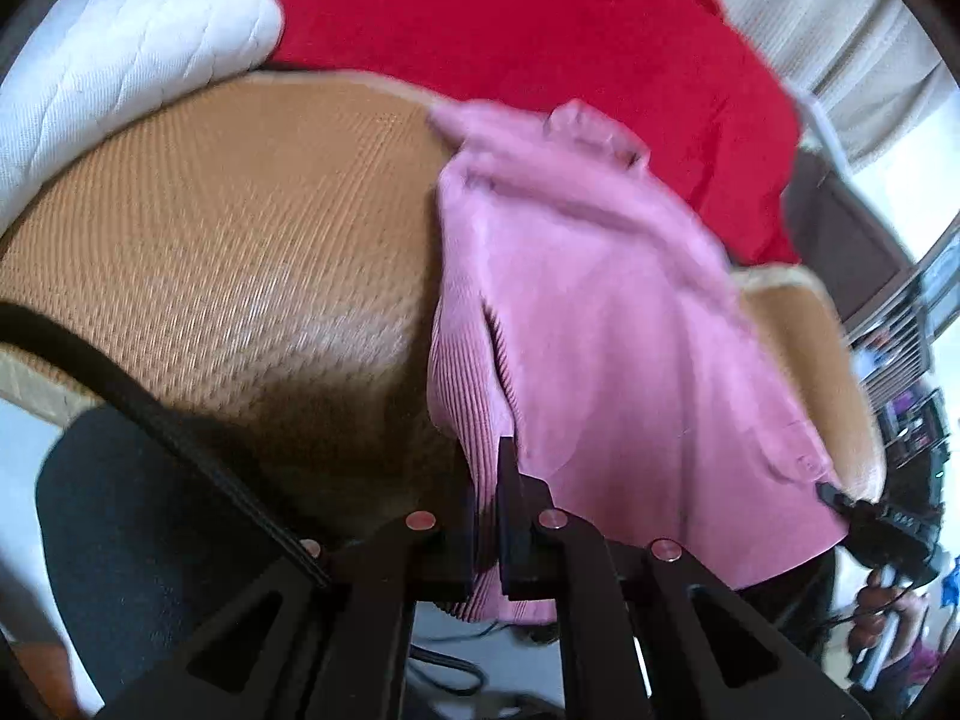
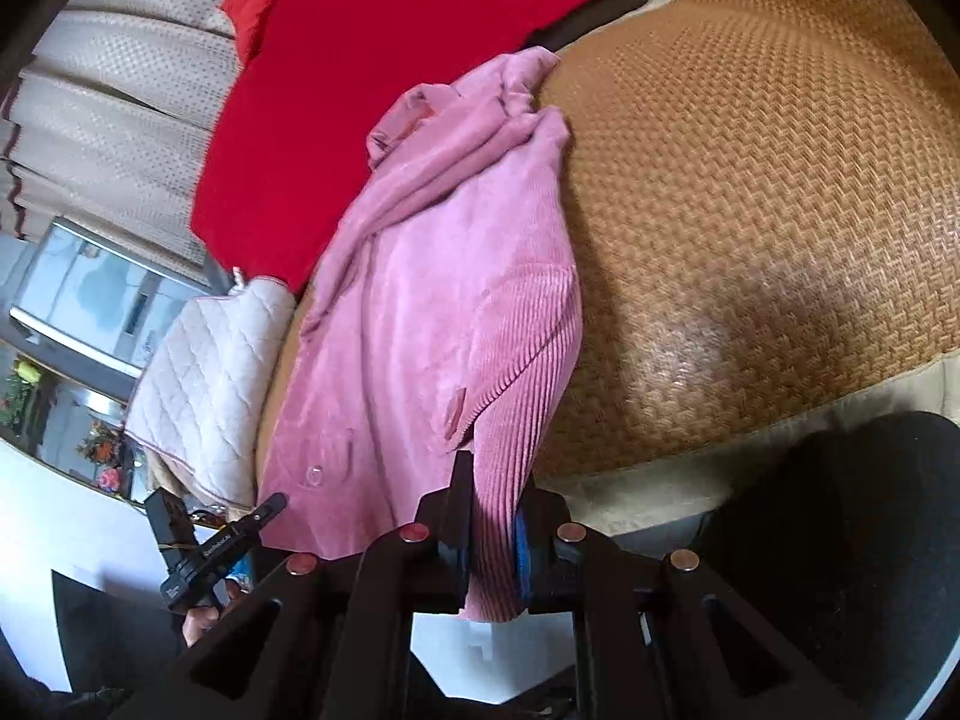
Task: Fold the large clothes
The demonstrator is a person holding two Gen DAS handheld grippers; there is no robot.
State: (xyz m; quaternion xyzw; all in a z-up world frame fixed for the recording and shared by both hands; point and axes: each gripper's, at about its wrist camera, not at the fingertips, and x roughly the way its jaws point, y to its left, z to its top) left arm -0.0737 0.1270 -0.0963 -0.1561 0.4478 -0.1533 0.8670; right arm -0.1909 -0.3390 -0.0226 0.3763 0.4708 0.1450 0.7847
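A pink corduroy shirt hangs stretched over a woven tan mat; its far end with the collar rests crumpled on the mat. My left gripper is shut on one ribbed lower edge of the shirt. My right gripper is shut on another ribbed edge of the same shirt. Each gripper also shows in the other's view, the right one at the shirt's lower right corner and the left one at its lower left corner. The fabric spans between both grippers, lifted near me.
A red blanket lies beyond the mat. A white quilted pad lies at the far left of the mat. Beige curtains and a window are at the side. My dark clothing is near the mat's edge.
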